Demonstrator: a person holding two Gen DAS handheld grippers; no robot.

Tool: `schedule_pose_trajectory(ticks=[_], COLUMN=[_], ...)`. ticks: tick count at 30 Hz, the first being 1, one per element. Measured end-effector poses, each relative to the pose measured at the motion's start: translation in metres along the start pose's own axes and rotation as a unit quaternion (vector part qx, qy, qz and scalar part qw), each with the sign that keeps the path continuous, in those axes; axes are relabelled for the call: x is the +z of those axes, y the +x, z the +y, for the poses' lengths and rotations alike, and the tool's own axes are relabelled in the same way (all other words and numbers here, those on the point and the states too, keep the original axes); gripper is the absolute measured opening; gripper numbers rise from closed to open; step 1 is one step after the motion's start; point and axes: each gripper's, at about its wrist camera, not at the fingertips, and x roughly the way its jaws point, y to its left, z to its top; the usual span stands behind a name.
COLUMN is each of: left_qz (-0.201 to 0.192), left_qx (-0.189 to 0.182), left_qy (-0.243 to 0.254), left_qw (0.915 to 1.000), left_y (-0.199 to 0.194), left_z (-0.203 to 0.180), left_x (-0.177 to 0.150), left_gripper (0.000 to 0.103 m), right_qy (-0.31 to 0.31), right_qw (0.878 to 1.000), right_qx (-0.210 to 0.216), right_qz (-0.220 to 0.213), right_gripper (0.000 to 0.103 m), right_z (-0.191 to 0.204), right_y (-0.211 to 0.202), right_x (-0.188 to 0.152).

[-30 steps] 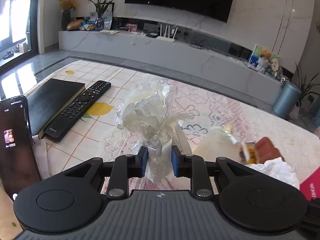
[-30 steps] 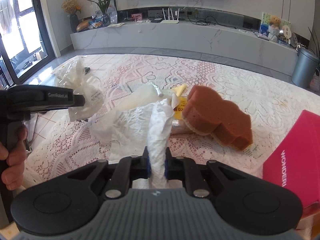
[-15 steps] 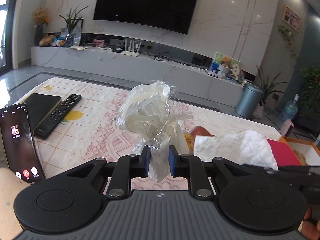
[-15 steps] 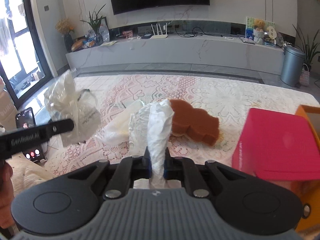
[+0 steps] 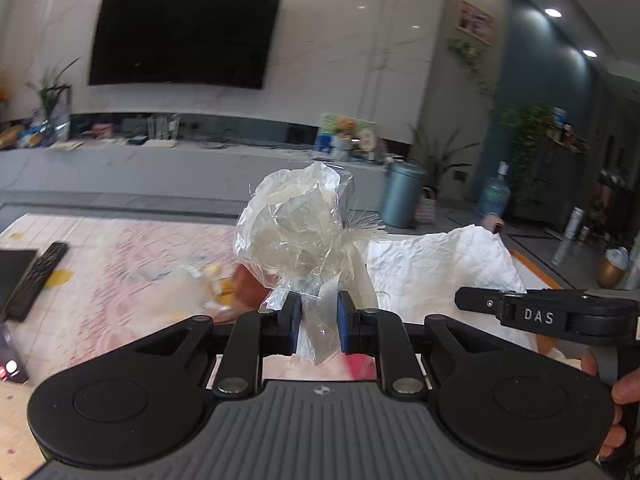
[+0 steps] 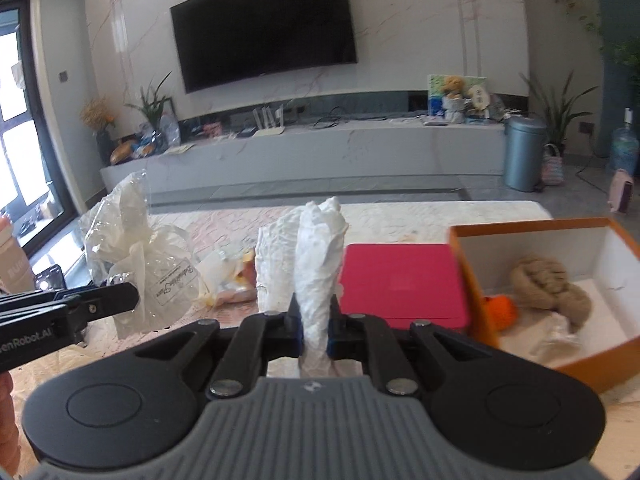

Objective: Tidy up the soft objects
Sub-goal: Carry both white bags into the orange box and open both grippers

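My left gripper (image 5: 318,326) is shut on a crumpled clear plastic bag (image 5: 296,236) and holds it above the table; the bag also shows at the left of the right wrist view (image 6: 136,256). My right gripper (image 6: 314,330) is shut on a crumpled white paper towel (image 6: 316,248), which also shows in the left wrist view (image 5: 440,264). An open orange box (image 6: 464,256) at the right holds a beige knotted cloth (image 6: 548,284) and an orange ball (image 6: 500,310).
A pink lid or book (image 6: 400,280) lies left of the box. A small plastic-wrapped packet (image 6: 228,276) and a brown sponge (image 5: 248,288) lie on the lace tablecloth (image 5: 120,264). A remote (image 5: 36,280) and a phone (image 5: 10,360) lie at the far left.
Both grippers have lifted and swung right with their loads. The orange box has come into the right wrist view, and the remote has slid to the left edge of the left view.
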Motion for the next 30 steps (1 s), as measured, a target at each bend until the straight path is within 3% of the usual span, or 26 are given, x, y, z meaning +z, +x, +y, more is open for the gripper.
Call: schedule_pose_trajectory(ticks=[6, 12, 19, 24, 30], left_qz=[0.008, 0.044, 0.109, 0.165, 0.225], left_qx=[-0.074, -0.158, -0.211, -0.247, -0.262], left_qy=[0.039, 0.058, 0.081, 0.071, 0.069], left_qw=[0.9965, 0.9847, 0.9681, 0.9522, 0.9362], left_y=[0.024, 0.073, 0.150, 0.201, 0.252], left_z=[-0.052, -0.102, -0.151, -0.177, -0.193], left_x=[0.013, 0.038, 0.044, 0.032, 0.013], left_gripper=[0.021, 0.021, 0.021, 0.021, 0.021], right_qy=[0.013, 0.009, 0.009, 0.004, 0.010], right_qw=[0.998, 0.993, 0.984, 0.973, 0.966], right_qx=[-0.058, -0.117, -0.174, -0.209, -0.199], right_qz=[-0.030, -0.030, 0.025, 0.101, 0.167], right_gripper=[0.008, 0.008, 0.008, 0.008, 0.008], right_z=[-0.062, -0.130, -0.206, -0.246, -0.283], right_y=[-0.036, -0.051, -0.024, 0.015, 0.063], right_x=[0.015, 0.041, 0.061, 0.060, 0.055])
